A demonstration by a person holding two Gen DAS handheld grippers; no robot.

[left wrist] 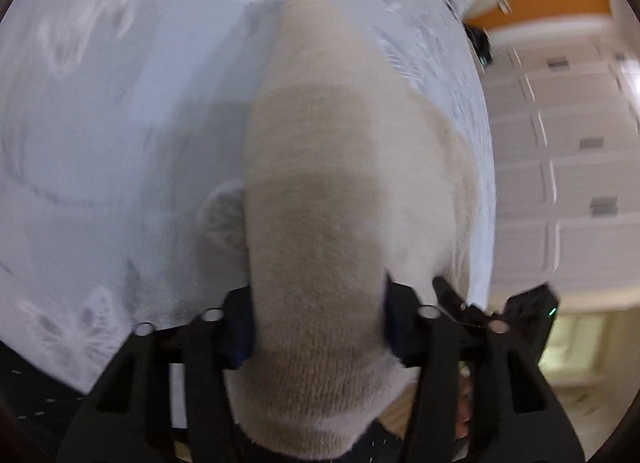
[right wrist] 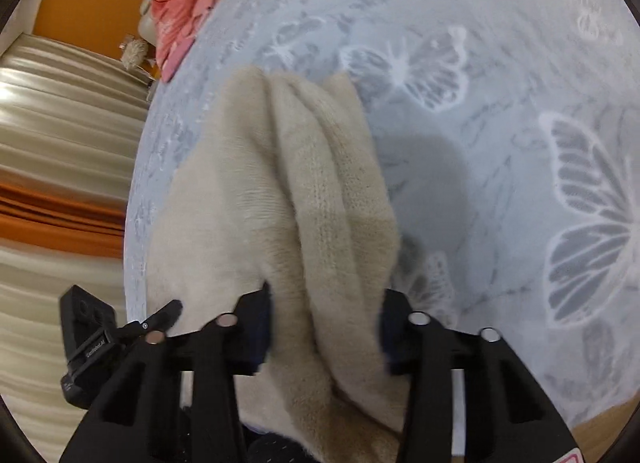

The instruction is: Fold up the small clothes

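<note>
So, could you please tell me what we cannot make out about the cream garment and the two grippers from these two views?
- Left wrist view: motion blur softens the cream knit garment; whether the left gripper pads press it is unclear.
- Right wrist view: the garment bunches over the right gripper, hiding the pad contact.
- Both views: the garment's near end is cut off by the bottom edge, so its type is unclear.
- Right wrist view: the pink cloth is too small to identify.

A cream, fuzzy knit garment (right wrist: 304,191) lies on a pale blue-grey cloth surface (right wrist: 500,111) patterned with white-outlined grey butterflies. A coral-pink crumpled cloth (right wrist: 180,11) sits beyond. The black plastic fingers (right wrist: 256,327) carry dark blue pads.
</note>
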